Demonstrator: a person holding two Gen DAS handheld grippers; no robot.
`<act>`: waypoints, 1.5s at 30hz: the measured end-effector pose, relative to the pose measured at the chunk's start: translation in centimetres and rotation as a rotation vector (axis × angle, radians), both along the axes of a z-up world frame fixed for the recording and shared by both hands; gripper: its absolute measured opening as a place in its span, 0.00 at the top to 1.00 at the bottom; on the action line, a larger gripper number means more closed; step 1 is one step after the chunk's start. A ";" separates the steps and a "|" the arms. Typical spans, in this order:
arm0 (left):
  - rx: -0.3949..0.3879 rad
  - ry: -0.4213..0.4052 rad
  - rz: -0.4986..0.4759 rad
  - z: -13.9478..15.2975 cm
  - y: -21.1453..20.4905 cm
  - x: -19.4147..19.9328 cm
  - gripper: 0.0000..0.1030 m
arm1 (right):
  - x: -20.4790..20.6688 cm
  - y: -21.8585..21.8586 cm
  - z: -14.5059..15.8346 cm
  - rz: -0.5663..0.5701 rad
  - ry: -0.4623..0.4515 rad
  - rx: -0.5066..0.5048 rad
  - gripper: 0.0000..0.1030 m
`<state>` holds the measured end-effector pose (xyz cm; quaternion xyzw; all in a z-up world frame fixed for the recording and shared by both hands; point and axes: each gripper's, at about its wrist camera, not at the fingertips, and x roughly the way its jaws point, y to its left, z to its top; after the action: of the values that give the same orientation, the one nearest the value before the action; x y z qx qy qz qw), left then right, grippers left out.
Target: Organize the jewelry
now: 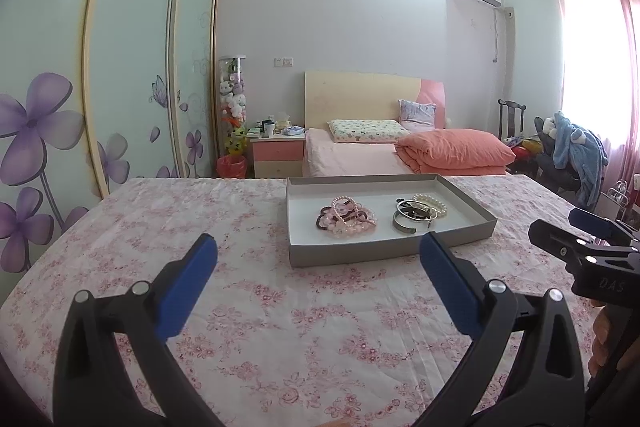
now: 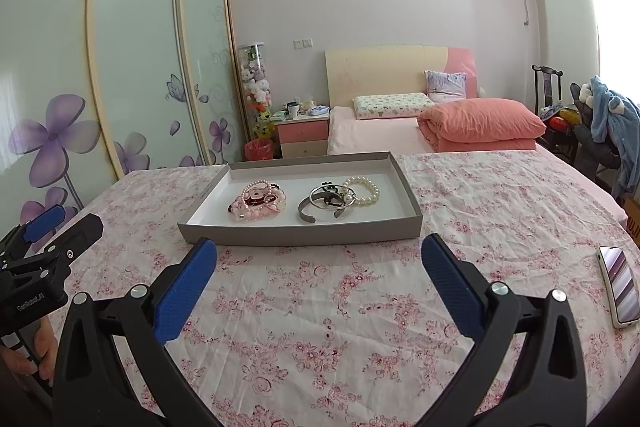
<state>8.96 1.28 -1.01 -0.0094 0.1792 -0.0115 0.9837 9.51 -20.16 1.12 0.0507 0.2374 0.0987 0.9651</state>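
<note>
Both tools gape wide and empty: left tool, right tool. The tray on the floral table holds pink bracelets and metal bangles (mid-frame). Only the right view shows a phone, lower right.

A phone lies on the floral bedsheet.

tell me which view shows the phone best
The right wrist view: the phone lies face up on the floral cloth at the right edge. The left wrist view does not show it at all.
</note>
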 end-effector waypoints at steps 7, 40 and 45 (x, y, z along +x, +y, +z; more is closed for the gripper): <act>-0.001 0.005 0.000 -0.1 0.1 0.2 0.04 | -0.1 0.0 -0.2 0.003 -0.006 -0.001 0.02; -0.007 0.019 0.004 -0.3 0.2 0.6 0.04 | 0.0 0.2 -0.3 0.005 -0.002 0.000 0.02; -0.007 0.019 0.003 -0.3 0.2 0.6 0.04 | 0.0 0.2 -0.2 0.006 -0.002 -0.001 0.02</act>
<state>9.56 1.50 -1.34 -0.0131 0.1887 -0.0104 0.9819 9.55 -19.95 0.90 0.0496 0.2366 0.1014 0.9650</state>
